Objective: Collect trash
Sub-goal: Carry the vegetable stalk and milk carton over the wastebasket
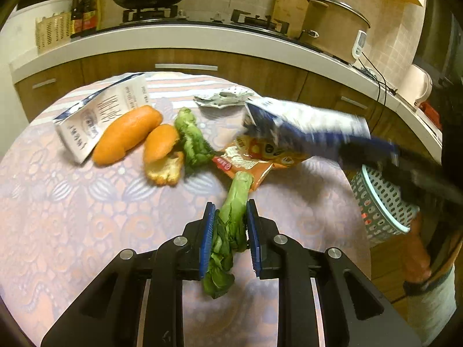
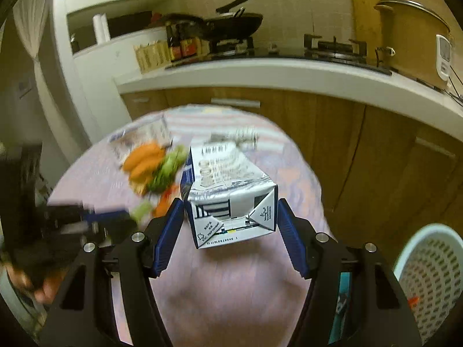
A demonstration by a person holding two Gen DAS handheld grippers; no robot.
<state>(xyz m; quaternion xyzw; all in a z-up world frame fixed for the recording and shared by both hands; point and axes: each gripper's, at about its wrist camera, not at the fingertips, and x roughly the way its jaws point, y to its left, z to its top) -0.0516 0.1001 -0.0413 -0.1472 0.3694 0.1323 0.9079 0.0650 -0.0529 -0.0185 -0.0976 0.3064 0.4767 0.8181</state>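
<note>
Vegetable stalk [image 1: 231, 225], green and leafy, is clamped between the blue pads [image 1: 207, 240] of the left gripper [image 1: 230, 238]; its pale cut end points to 12 o'clock and touches an orange snack wrapper [image 1: 254, 156] on the round table [image 1: 86, 217]. At 10 o'clock lie two orange peels [image 1: 127, 136], one more green stalk [image 1: 192, 138] and a flat white carton [image 1: 95, 115]. A crumpled paper [image 1: 222, 98] is at 12 o'clock. The right gripper [image 2: 231, 231] holds a blue-white milk carton [image 2: 228, 190] between its widely spread fingers [image 2: 169, 237], both pads touching the carton's sides. A pale perforated basket [image 2: 428, 274] stands at 4 o'clock, beyond the table edge.
</note>
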